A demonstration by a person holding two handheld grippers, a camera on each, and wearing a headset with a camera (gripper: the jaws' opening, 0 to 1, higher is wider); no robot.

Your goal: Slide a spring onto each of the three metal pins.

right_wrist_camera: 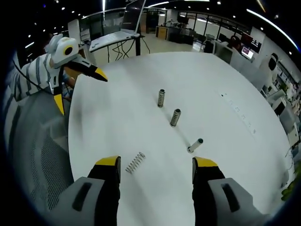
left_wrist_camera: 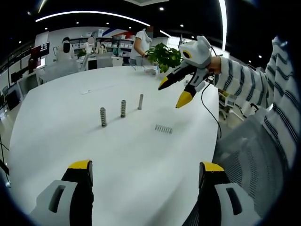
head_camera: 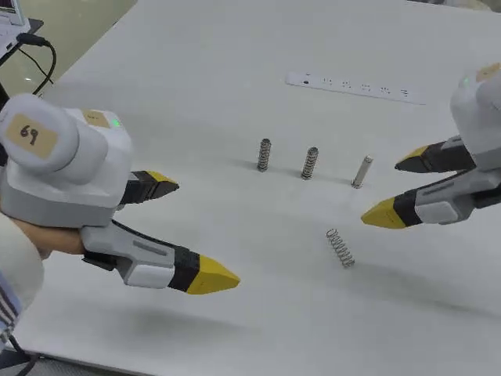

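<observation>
Three metal pins stand in a row on the white table. The left pin (head_camera: 264, 155) and the middle pin (head_camera: 310, 163) each wear a spring. The right pin (head_camera: 362, 171) is bare. A loose spring (head_camera: 340, 247) lies flat on the table in front of the bare pin, also seen in the left gripper view (left_wrist_camera: 163, 128) and the right gripper view (right_wrist_camera: 135, 162). My left gripper (head_camera: 192, 229) hovers open at the near left, nothing between its fingers. My right gripper (head_camera: 395, 189) hangs open at the right, close to the bare pin (right_wrist_camera: 194, 145) and above the loose spring.
A white power strip (head_camera: 356, 88) lies flat farther back on the table. A black cable (head_camera: 41, 55) runs off the far left edge. The table's near edge (head_camera: 156, 356) is close to my left gripper. A person (left_wrist_camera: 141, 42) stands beyond the table.
</observation>
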